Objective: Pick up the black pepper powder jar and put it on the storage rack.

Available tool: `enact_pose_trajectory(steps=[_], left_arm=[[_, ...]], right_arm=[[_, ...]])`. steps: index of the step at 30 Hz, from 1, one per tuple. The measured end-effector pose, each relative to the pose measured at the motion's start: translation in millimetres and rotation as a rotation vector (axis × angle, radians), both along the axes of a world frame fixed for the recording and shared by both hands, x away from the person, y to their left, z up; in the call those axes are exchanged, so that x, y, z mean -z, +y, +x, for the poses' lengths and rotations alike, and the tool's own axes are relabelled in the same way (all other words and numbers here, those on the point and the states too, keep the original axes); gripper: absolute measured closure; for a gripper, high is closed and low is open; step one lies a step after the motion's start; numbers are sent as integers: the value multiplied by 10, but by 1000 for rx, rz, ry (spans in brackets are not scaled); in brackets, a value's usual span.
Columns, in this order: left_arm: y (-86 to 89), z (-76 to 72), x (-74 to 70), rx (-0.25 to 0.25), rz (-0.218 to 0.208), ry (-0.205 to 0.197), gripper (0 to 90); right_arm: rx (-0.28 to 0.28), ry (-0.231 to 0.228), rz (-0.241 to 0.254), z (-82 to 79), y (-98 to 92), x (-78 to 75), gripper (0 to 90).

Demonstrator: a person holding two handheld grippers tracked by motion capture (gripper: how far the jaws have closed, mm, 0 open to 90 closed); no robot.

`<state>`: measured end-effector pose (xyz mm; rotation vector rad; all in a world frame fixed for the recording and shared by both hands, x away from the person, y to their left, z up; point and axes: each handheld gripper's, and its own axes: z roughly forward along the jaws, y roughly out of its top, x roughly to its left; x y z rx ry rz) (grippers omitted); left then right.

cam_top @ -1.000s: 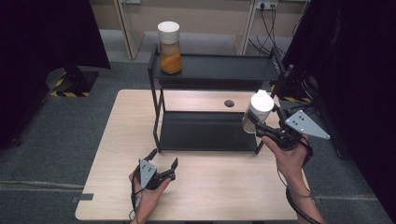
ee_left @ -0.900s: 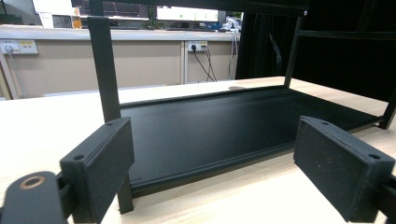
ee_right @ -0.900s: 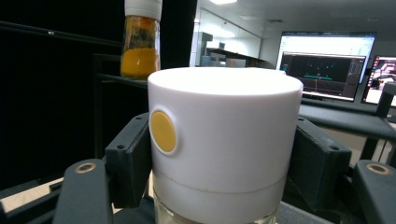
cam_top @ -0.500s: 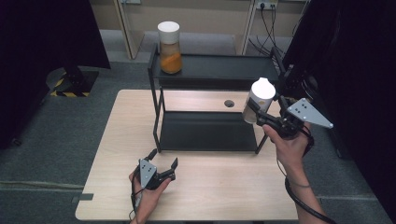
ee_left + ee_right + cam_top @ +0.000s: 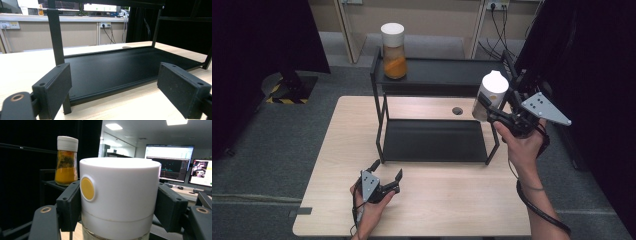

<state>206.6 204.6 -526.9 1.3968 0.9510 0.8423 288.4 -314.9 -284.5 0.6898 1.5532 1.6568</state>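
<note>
My right tool (image 5: 490,111) is clamped on a white-capped clear cylindrical jar (image 5: 490,95), its black pads pressing either side of the cap, as the right gripper view shows. I hold the jar upright, long axis vertical, in the air at the right end of the black metal two-tier rack (image 5: 437,75), about level with its top shelf. From where the jar hangs, the free stretch of that shelf lies to the left and a little farther from me. The other jar, a white-capped clear one with orange-yellow powder (image 5: 393,50), stands at the shelf's far left end, well apart from mine, so I judge the next move to be a short sideways carry over the shelf edge and then a set-down.

My left tool (image 5: 384,181) rests low on the light wooden bench (image 5: 332,150) in front of the rack, jaws spread wide with nothing between them, facing the lower shelf; it is far from the jar.

The cap carries a round yellow sticker (image 5: 87,188) with no writing I can read, and neither jar shows a legible label.
</note>
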Motion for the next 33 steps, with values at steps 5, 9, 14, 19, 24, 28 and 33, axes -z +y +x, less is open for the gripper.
enact_pose_trajectory(steps=[5,9,14,19,24,28,33], left_arm=[[-1,0,-1,0,0,0,119],[1,2,0,0,-2,1,119],[0,0,0,0,0,0,119],[0,0,-1,0,1,0,119],[0,1,-1,0,0,1,119],[0,0,-1,0,1,0,119],[-1,0,0,0,1,0,119]], right_arm=[[5,-4,-1,28,20,-56,309],[8,-7,2,55,32,-97,309],[11,-14,8,82,41,-149,309],[14,-16,12,103,42,-205,309],[18,-18,17,121,37,-253,309],[21,-20,21,140,36,-294,309],[25,-28,21,161,48,-363,309]])
